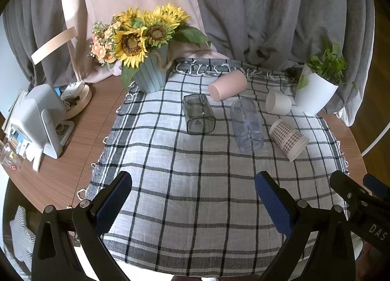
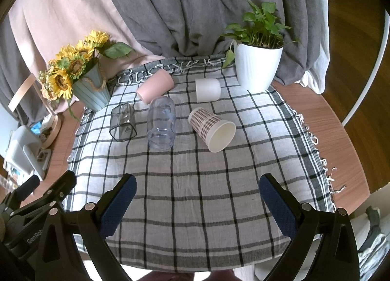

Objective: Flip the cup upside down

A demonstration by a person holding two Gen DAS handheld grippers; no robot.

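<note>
Several cups lie on their sides on a checked cloth [image 1: 195,183] [image 2: 195,208]: a smoky square cup [image 1: 198,113] [image 2: 122,122], a clear bluish cup [image 1: 246,125] [image 2: 161,123], a pink cup [image 1: 228,85] [image 2: 155,86], a white cup [image 1: 277,102] [image 2: 208,90] and a checked paper cup [image 1: 288,139] [image 2: 212,128]. My left gripper [image 1: 193,179] is open and empty over the near cloth. My right gripper [image 2: 198,182] is open and empty beside it; it also shows in the left wrist view [image 1: 353,183].
A sunflower pot [image 1: 152,73] [image 2: 91,93] stands at the back left of the cloth, a white plant pot [image 1: 315,94] [image 2: 258,66] at the back right. A lamp base [image 1: 78,98] and a white device [image 1: 39,120] sit on the wooden table at the left. Curtains hang behind.
</note>
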